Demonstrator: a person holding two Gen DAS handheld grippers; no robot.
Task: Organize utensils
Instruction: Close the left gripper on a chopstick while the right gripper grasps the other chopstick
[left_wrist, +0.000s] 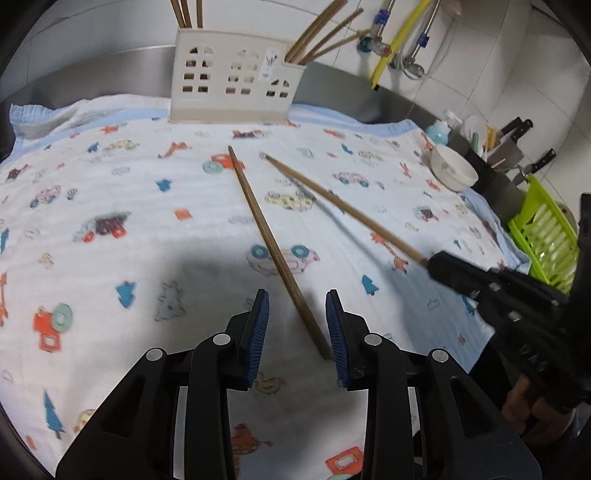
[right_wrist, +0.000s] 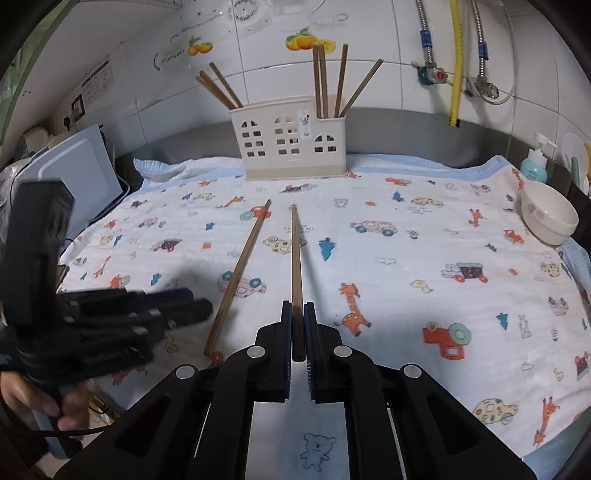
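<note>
The right gripper (right_wrist: 297, 310) pinched one chopstick (right_wrist: 295, 258) at its near end; the left gripper (left_wrist: 297, 306) stood spread around another chopstick (left_wrist: 266, 236) lying on the cloth (left_wrist: 110, 184). Held so far back, the pinched one could swivel and miss the holder (right_wrist: 291, 140).

Left wrist view: low, near the cloth's (left_wrist: 110, 177) front edge, facing the holder (left_wrist: 232, 74) at its back edge. Right wrist view: likewise, slightly further right. Shared: cloth, holder, both loose chopsticks, bowl (right_wrist: 548, 212), tiled wall.
</note>
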